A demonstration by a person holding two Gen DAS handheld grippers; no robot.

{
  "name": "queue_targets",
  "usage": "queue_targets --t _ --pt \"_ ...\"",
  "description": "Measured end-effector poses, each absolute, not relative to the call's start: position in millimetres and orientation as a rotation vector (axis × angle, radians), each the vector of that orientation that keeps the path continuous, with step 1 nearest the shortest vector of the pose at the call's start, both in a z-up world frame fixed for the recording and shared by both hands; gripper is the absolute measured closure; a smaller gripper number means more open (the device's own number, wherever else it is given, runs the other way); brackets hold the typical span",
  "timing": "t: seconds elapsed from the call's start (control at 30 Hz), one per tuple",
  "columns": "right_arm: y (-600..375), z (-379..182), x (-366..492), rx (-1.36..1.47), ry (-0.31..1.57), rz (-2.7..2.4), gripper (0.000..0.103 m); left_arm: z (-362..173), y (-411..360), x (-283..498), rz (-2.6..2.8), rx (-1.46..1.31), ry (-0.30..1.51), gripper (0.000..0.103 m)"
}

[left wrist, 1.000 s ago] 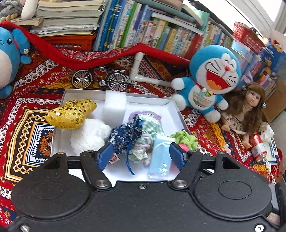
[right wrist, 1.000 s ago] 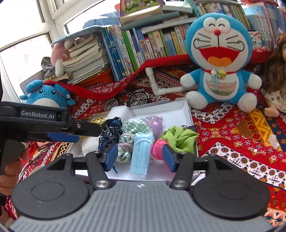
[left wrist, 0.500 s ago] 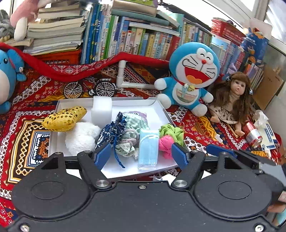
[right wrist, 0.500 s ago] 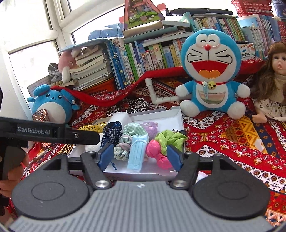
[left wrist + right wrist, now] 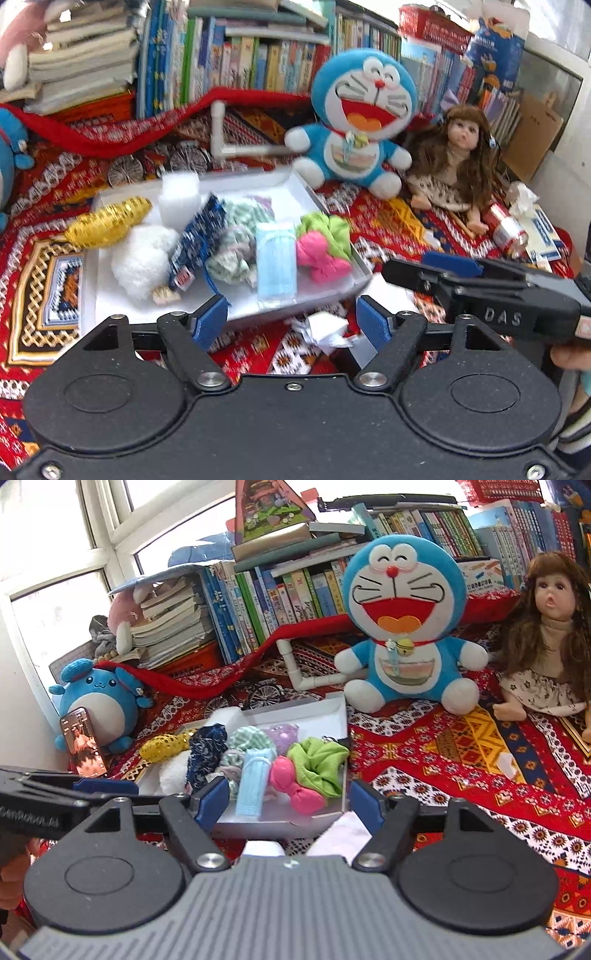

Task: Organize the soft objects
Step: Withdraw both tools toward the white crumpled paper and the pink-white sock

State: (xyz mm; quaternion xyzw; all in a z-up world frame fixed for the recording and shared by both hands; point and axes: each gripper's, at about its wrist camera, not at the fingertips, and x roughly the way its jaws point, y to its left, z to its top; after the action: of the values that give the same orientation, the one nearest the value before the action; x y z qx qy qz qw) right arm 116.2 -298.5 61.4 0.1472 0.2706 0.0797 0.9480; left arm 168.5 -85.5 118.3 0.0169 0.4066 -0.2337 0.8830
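My left claw [image 5: 291, 323] and right claw [image 5: 286, 801] had just been opening, both empty. They hung before the white tray [image 5: 332, 291] (soft things heaped inside).

Daylight floods in from the window [image 5: 55, 554] at far left, which is blown out to white. The scene is bright with soft, faint shadows. The left wrist view is smeared by motion blur, worst on the tray [image 5: 236, 310]; the right wrist view is sharp. Both bend strongly at the edges, with dark corners.
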Motion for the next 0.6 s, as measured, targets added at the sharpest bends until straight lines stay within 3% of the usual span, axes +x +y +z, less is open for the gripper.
queue_targets --t 0.6 --pt "-317.5 27.2 120.3 0.367 0.654 0.112 0.021 78.6 -96.2 194.1 -0.479 -0.202 1.113 0.061"
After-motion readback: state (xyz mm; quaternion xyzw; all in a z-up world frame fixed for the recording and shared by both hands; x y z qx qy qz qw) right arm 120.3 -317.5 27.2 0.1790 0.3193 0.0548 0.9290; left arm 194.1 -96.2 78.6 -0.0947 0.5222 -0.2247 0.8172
